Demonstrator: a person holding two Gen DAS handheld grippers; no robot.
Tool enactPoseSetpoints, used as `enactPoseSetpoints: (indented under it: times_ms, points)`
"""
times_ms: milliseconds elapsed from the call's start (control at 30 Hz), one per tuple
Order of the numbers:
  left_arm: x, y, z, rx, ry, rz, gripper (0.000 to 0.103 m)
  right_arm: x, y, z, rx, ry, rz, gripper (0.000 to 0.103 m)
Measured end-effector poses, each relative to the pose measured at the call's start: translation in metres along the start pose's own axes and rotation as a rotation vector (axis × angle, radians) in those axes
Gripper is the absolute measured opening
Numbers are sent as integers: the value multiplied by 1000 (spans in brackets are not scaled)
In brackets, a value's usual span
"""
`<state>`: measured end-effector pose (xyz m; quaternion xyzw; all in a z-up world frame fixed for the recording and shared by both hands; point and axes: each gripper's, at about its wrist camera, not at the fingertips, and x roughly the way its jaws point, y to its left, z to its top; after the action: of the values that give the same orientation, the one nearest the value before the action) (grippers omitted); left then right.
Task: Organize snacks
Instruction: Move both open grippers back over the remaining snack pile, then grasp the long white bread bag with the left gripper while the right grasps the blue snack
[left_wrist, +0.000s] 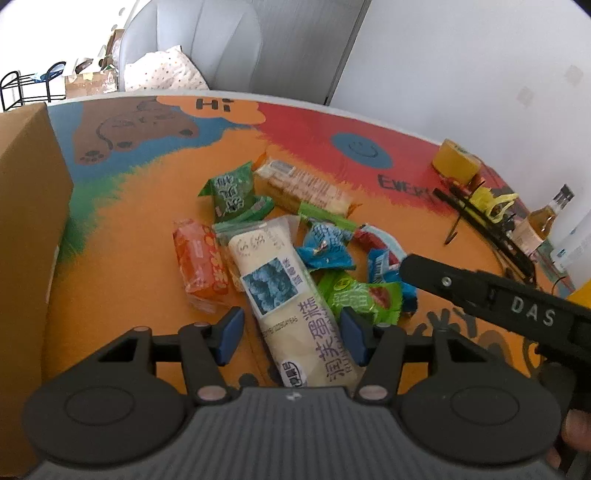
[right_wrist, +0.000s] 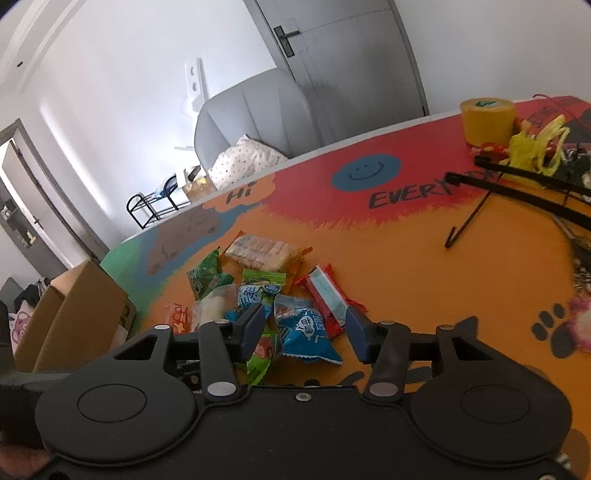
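Observation:
A pile of snack packets lies on the colourful table mat (left_wrist: 147, 206). My left gripper (left_wrist: 291, 336) is open and straddles the near end of a long white cake pack (left_wrist: 284, 291); its left pad stands clear of it. Around the pack lie an orange packet (left_wrist: 201, 262), a green packet (left_wrist: 232, 192) and a cracker pack (left_wrist: 303, 184). My right gripper (right_wrist: 306, 332) is open over a blue packet (right_wrist: 306, 332), with a gap at both pads. A red-and-white bar (right_wrist: 327, 299) lies just to its right. One of the right gripper's fingers (left_wrist: 424, 269) reaches in from the right.
An open cardboard box (left_wrist: 29, 221) (right_wrist: 74, 306) stands at the table's left edge. At the far right are a yellow tape roll (left_wrist: 456, 160) (right_wrist: 487, 122), a black wire rack (left_wrist: 480, 218) and a bottle (left_wrist: 543, 221). A grey chair (left_wrist: 192, 44) stands behind the table.

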<state>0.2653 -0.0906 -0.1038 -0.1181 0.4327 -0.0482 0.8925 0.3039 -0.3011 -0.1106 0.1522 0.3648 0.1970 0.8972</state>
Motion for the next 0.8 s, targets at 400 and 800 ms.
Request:
enactPoseSetpoints:
  times_ms: [400, 800]
  points:
    - [0, -4, -5, 50, -27, 37, 44, 16, -2, -12, -11, 50, 3, 30]
    - [-13, 0, -14, 54, -39, 27, 28, -8, 3, -22, -35, 34, -6, 26]
